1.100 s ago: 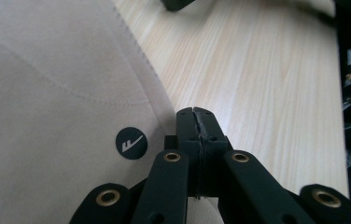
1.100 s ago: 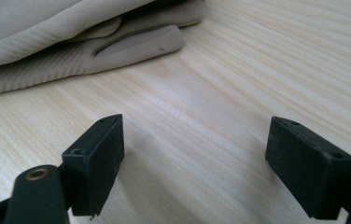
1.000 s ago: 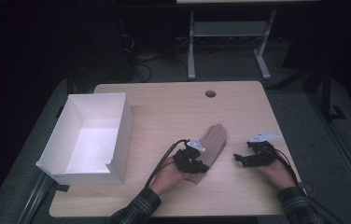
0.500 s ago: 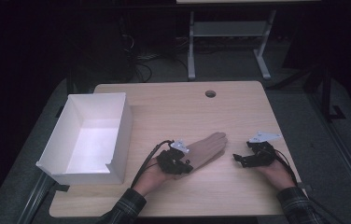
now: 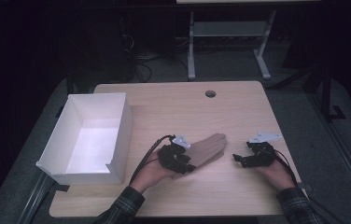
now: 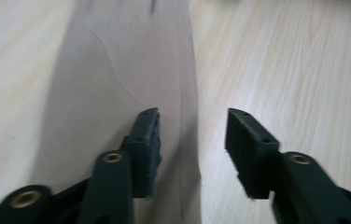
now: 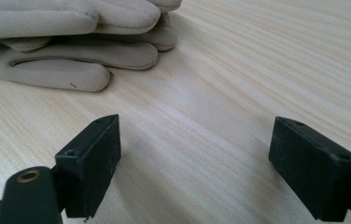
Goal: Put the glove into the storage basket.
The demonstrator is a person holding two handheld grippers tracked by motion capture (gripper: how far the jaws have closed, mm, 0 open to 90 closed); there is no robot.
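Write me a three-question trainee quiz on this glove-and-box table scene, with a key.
1. True or false: the white box has the beige glove inside it.
2. Which gripper is nearer the glove's cuff end: A) left gripper B) right gripper?
3. Fill in: the right gripper's jaws stand ____ over the bare table.

Key:
1. False. The glove lies flat on the table, right of the box.
2. A. In the left gripper view its jaws have just been opening, spread over the glove's edge without pressing it.
3. Open. In the right gripper view the glove's fingertips lie ahead, untouched.
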